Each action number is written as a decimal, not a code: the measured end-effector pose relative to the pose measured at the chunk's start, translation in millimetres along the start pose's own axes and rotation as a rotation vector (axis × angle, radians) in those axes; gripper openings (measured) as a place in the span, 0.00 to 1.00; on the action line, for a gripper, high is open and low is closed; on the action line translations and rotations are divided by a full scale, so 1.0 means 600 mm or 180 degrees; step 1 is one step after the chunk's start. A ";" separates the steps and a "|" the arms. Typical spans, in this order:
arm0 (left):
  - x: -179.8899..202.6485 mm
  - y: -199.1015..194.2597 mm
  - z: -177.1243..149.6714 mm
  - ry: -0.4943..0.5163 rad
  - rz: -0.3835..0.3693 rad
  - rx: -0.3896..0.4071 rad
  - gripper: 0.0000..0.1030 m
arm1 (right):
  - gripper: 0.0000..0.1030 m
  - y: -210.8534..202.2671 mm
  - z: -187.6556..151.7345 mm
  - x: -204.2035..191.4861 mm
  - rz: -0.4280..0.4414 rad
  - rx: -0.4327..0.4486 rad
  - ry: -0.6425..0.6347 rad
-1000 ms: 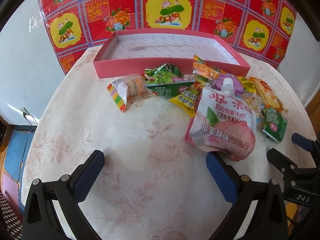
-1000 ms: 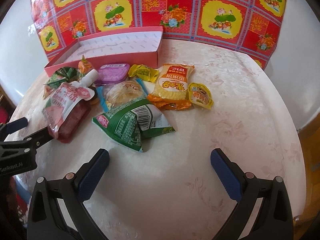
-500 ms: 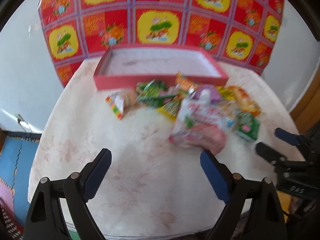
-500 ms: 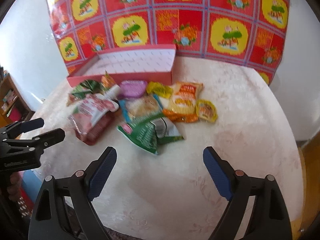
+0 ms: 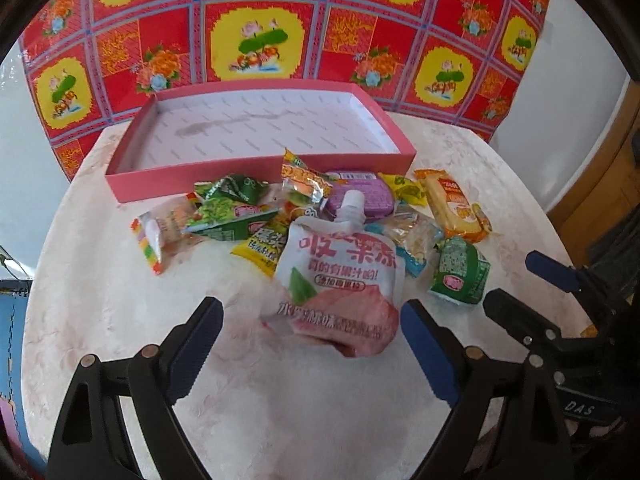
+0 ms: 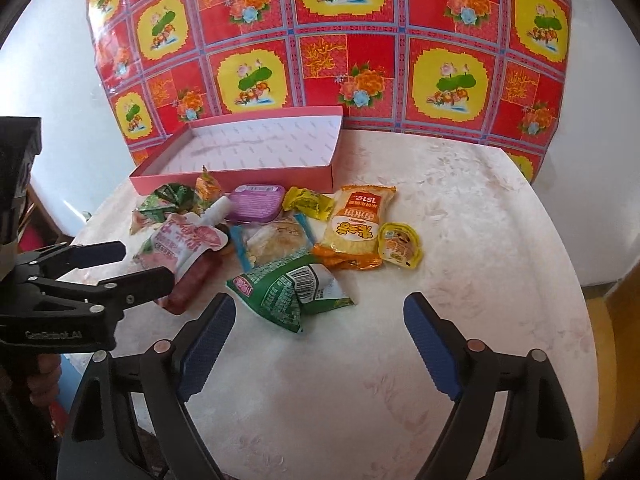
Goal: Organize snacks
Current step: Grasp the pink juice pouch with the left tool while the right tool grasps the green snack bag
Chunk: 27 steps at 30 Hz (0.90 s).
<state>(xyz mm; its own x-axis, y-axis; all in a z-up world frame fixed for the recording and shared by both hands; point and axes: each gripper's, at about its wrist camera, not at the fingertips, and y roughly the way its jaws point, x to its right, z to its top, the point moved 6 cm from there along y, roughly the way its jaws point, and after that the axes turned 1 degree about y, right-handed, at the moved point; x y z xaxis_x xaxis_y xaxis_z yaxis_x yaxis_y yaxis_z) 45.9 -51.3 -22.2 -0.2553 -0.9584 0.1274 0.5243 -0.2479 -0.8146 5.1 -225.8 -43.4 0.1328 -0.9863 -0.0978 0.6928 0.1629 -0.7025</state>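
Both the left gripper [image 5: 310, 344] and right gripper [image 6: 320, 338] are held wide and empty, snacks [image 6: 280, 240] piled just ahead on the table [image 6: 460, 280], pink box [image 5: 256, 128] beyond lying bare, presumably to receive them.

Both grippers [image 5: 310, 320] [image 6: 320, 316]: black frames w/ blue ribbed jaws, copper & silver screws, white lettering
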 end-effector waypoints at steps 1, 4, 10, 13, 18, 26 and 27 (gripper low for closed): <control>0.000 0.006 0.000 0.0003 -0.0009 -0.0024 0.91 | 0.86 0.003 0.001 -0.001 0.0007 -0.0010 -0.0007; 0.003 0.014 0.002 0.0002 -0.0038 -0.0052 0.91 | 0.85 0.005 0.004 -0.001 0.0020 -0.0008 -0.0024; 0.003 0.033 0.012 0.0060 0.0047 -0.0101 0.91 | 0.85 0.008 0.011 0.001 0.0014 -0.0010 -0.0047; 0.004 0.043 0.011 0.0067 0.0047 -0.0141 0.87 | 0.85 0.009 0.011 -0.003 0.0026 -0.0038 -0.0082; 0.005 0.040 0.008 0.0169 0.0118 -0.0101 0.79 | 0.85 0.016 0.011 -0.006 0.0077 -0.0091 -0.0045; -0.010 -0.001 0.011 0.0120 0.0028 0.0080 0.77 | 0.85 0.031 0.016 -0.026 0.0157 -0.0156 -0.0135; -0.012 -0.005 0.010 0.0099 0.0018 0.0087 0.76 | 0.85 0.032 0.015 -0.028 0.0165 -0.0166 -0.0149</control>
<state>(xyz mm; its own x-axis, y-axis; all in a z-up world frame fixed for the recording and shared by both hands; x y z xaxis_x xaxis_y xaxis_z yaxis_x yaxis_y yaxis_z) 50.9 -44.2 -17.4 -0.2772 -0.9551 0.1048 0.5478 -0.2468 -0.7994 22.7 -205.6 -48.8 0.2012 -0.9741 -0.1027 0.6465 0.2109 -0.7332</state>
